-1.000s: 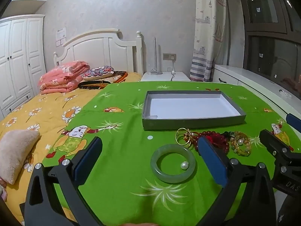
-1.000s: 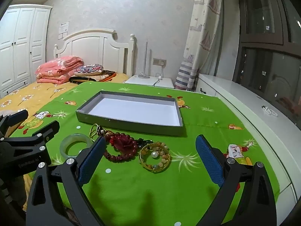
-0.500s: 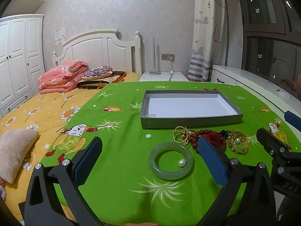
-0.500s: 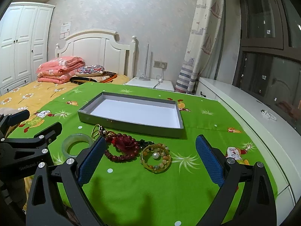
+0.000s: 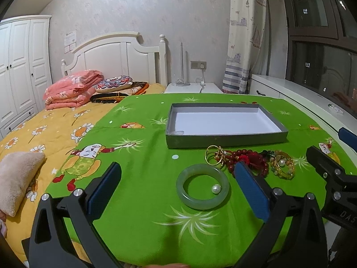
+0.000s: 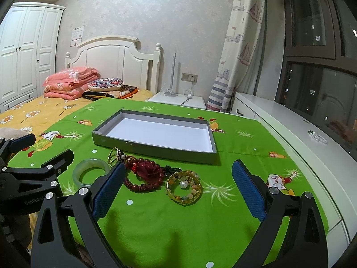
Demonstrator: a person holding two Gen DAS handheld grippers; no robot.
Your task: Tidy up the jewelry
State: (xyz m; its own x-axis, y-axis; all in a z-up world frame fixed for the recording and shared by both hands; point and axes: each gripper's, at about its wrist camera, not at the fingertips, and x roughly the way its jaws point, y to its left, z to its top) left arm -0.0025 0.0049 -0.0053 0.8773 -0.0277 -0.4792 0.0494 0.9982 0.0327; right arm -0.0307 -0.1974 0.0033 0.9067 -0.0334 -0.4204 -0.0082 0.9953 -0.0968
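Observation:
A shallow grey tray point(image 5: 223, 141) with a white floor lies on the green cloth. Just in front of it sit thin gold rings point(image 5: 219, 154), a dark red bead bracelet point(image 5: 252, 158) and a gold beaded bracelet point(image 5: 287, 174). A pale jade bangle point(image 5: 181, 187) lies nearer, with a loose pearl point(image 5: 216, 188) inside it. My left gripper point(image 5: 177, 172) hovers open just short of the bangle. My right gripper point(image 6: 178, 167) is open above the red bracelet point(image 6: 149, 172) and the gold beaded bracelet point(image 6: 178, 197), holding nothing. The right wrist view shows the bangle point(image 6: 77, 176) at left and the tray point(image 6: 156, 150) beyond.
The green cloth point(image 5: 138, 178) covers a bed's right half; a yellow flowered quilt point(image 5: 44, 134) lies left, with folded pink blankets point(image 5: 71, 91) at the headboard. A beige cushion point(image 5: 15, 178) sits at far left. A white ledge point(image 6: 290, 120) runs along the right.
Both views have drifted only slightly. The jewellery and the tray lie where they were, and both grippers stay open.

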